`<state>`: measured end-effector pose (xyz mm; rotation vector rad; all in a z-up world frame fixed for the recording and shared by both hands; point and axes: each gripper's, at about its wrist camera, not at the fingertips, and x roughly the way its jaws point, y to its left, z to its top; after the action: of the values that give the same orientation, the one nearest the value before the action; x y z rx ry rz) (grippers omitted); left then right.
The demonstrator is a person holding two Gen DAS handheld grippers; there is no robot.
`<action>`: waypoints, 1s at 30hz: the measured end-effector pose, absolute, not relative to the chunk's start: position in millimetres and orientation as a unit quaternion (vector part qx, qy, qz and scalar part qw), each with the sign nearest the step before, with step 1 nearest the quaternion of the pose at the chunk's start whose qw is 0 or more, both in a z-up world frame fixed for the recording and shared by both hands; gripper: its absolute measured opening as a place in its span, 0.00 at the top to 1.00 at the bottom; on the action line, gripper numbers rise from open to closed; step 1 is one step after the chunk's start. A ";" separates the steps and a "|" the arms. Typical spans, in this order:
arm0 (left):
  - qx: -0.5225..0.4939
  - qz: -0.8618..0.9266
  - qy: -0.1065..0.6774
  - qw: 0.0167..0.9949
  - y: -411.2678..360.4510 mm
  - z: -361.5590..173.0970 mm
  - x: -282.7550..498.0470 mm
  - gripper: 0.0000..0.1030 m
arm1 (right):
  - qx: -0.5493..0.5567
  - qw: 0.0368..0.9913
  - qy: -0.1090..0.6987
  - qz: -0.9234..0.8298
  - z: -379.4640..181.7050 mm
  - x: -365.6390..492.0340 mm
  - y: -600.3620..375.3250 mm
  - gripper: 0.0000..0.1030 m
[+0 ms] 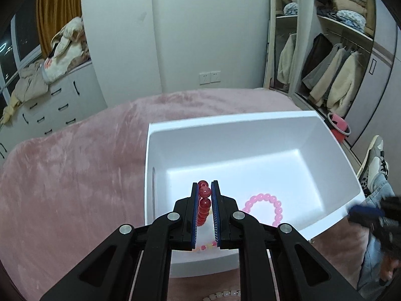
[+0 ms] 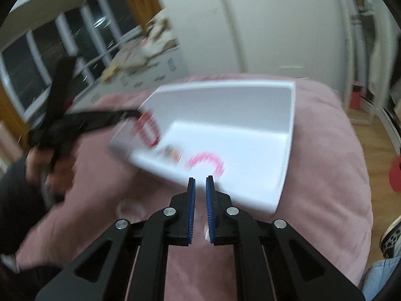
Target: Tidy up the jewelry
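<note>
Red glossy round beads strung as a bracelet (image 1: 203,204) sit clamped between the blue-padded black fingers of the left gripper (image 1: 204,188), hanging over the near left corner of the white rectangular plastic bin (image 1: 250,135). On the bin's floor, just right of the gripper, lies a pale pink beaded bracelet (image 1: 265,207), and a smaller string of mixed pink and yellow beads (image 1: 206,246) shows low between the fingers. The bin rests on a fluffy pink blanket (image 1: 75,163). A row of whitish beads (image 1: 223,294) lies on the blanket near the bin's close edge. The right gripper (image 2: 200,180) hovers above the blanket just short of the bin's near rim, its jaws standing a little apart with apparently nothing between them, though motion blur makes this view soft.
</note>
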<state>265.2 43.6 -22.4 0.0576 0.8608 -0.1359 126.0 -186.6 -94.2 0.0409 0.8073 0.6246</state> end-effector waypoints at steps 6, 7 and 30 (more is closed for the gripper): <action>0.018 -0.067 0.423 0.903 45.0 -34.0 258.6 0.86 | -0.026 0.846 0.446 0.293 -140.3 121.4 -165.5 0.61; 0.018 -0.068 0.423 0.903 44.4 -34.2 257.1 0.86 | -0.036 0.844 0.456 0.280 -150.9 124.2 -161.1 0.61; 0.023 -0.071 0.438 0.896 34.4 -50.3 253.9 0.85 | 0.048 0.871 0.322 0.369 -69.6 118.3 -161.3 0.84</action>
<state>253.9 34.4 -50.3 0.0481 0.9075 -0.1465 118.3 -161.3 -69.6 0.0993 0.6722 0.7711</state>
